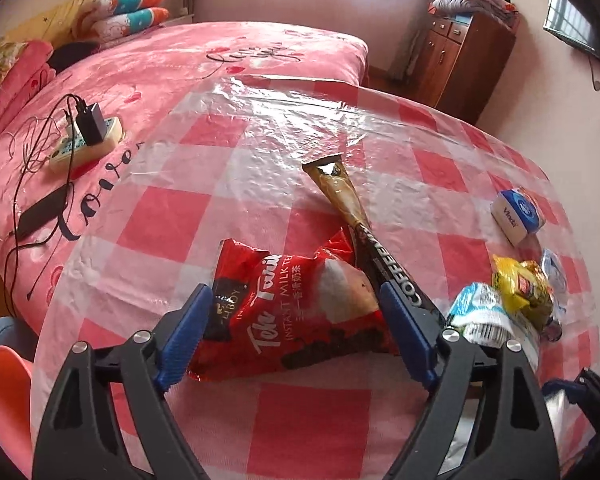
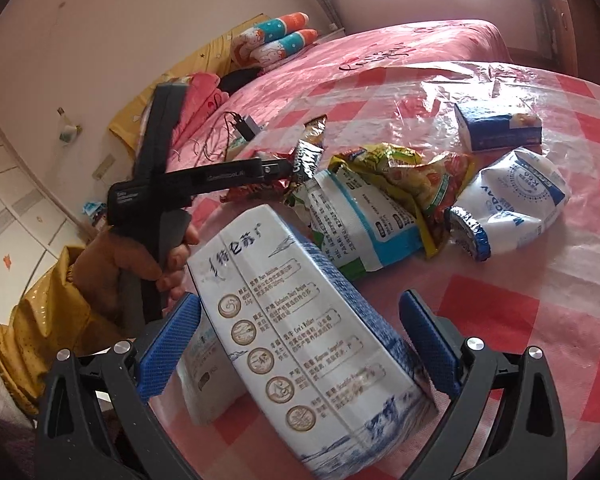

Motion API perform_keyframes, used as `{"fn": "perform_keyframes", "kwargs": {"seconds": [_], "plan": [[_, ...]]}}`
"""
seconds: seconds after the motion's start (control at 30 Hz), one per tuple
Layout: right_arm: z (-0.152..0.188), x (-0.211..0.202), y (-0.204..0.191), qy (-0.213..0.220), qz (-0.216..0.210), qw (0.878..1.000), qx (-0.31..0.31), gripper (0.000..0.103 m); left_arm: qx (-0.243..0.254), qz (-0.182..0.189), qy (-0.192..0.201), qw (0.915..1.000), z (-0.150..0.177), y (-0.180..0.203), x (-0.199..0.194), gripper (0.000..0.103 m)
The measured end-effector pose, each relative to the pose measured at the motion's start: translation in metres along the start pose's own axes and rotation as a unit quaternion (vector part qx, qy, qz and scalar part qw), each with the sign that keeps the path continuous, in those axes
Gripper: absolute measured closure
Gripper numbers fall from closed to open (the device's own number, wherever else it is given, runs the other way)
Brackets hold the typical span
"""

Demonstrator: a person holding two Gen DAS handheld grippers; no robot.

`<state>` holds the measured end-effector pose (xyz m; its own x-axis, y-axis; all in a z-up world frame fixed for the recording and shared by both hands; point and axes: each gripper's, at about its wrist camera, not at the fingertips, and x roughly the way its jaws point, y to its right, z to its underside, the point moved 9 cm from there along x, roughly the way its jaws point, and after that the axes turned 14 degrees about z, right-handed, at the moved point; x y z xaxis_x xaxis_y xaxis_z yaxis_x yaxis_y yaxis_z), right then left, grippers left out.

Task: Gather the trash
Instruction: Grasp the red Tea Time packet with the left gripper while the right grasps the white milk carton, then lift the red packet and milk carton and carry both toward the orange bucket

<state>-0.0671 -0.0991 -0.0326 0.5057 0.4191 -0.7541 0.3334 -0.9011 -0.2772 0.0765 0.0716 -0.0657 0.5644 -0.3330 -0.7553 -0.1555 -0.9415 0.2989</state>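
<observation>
My left hand-held gripper (image 1: 296,312) is spread wide, straddling the red milk tea packet (image 1: 284,312) on the tabletop (image 1: 308,420) w/o squeezing it; right pad sits against the coffee stick (image 1: 364,232). My right hand-held gripper (image 2: 300,344) is clamped on a white-blue carton (image 2: 300,344), tilted above the tabletop. More wrappers (image 2: 396,184) piled just beyond.

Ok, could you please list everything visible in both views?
milk tea packet: 1, red, between the left gripper's fingers
coffee sachet: 1, gold-black, behind the packet
snack wrapper: 1, yellow, right of the sachet
tissue pack: 1, white-blue, table's far right
milk carton: 1, white-blue, in the right gripper
table: 1, red-white checked cloth
bed: 1, pink, behind the table
power strip: 1, cream, on the bed
left gripper: 1, blue pads, open
right gripper: 1, blue pads, shut on the carton
hand: 1, yellow sleeve, holding the left gripper
</observation>
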Motion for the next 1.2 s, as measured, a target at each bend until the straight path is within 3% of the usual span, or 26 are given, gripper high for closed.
{"fn": "perform_keyframes", "kwargs": {"seconds": [0.3, 0.4, 0.53, 0.83, 1.2], "plan": [[0.001, 0.004, -0.002, 0.012, 0.04, 0.999, -0.02, 0.007, 0.003, 0.016, 0.012, 0.9998, 0.021, 0.001, -0.02, 0.022], [0.002, 0.007, -0.002, 0.011, 0.046, 0.999, -0.023, 0.024, -0.002, 0.026, 0.013, 0.9996, 0.029, -0.001, -0.028, 0.023], [0.0, 0.01, -0.002, 0.015, 0.062, 0.998, -0.025, 0.032, -0.006, 0.037, 0.015, 0.9992, 0.04, -0.005, -0.039, 0.023], [-0.001, 0.005, 0.002, 0.033, 0.071, 0.997, -0.005, 0.037, -0.014, 0.064, 0.021, 0.9976, 0.064, -0.014, -0.064, 0.023], [-0.002, -0.008, 0.011, 0.041, 0.058, 0.994, 0.082, 0.037, -0.015, 0.093, 0.025, 0.9953, 0.092, -0.026, -0.094, 0.023]]}}
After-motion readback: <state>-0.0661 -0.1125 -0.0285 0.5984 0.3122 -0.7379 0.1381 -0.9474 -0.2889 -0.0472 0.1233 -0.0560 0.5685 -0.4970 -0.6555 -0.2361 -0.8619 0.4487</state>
